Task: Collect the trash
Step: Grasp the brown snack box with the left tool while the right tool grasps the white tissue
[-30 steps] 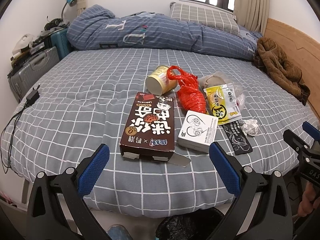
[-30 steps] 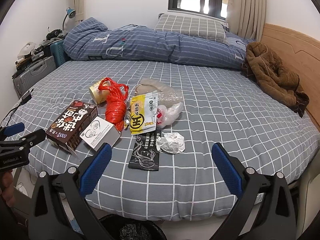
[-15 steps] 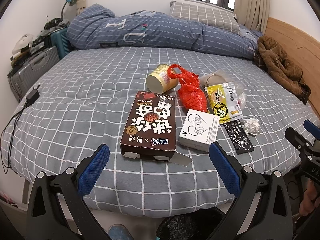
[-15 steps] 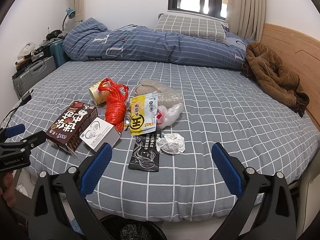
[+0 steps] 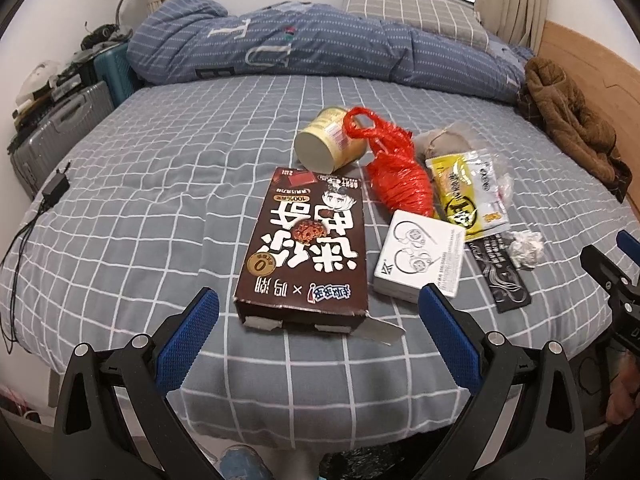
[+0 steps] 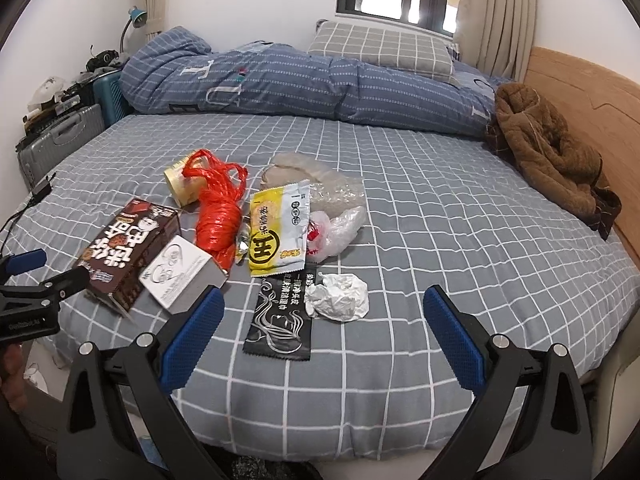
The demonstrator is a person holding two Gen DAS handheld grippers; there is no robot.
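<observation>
Hovering over the near edge of the bed, the left gripper has its blue-padded jaws spread wide and holds nothing; the right gripper hangs off to its right, likewise spread and empty.

The trash lies in a loose cluster on the grey checked sheet, toward the near edge. Closest to the left gripper is a brown snack box lying flat, its torn end flap facing the edge. Just right of it, touching or nearly so, sits a small white earphone box. Behind the brown box a cream paper cup lies on its side, open mouth toward the near edge, and a red plastic bag is bunched beside it. A yellow and white snack wrapper lies flat right of the red bag, partly covering crumpled clear plastic. Nearer the edge, a black wet-wipe sachet lies lengthwise, with a crumpled white tissue touching its right side, between the right gripper's fingers in that view.

At the far edge a blue quilt is heaped under a checked pillow. A brown fleece garment lies by the wooden headboard. A dark bin bag shows below the near edge.
</observation>
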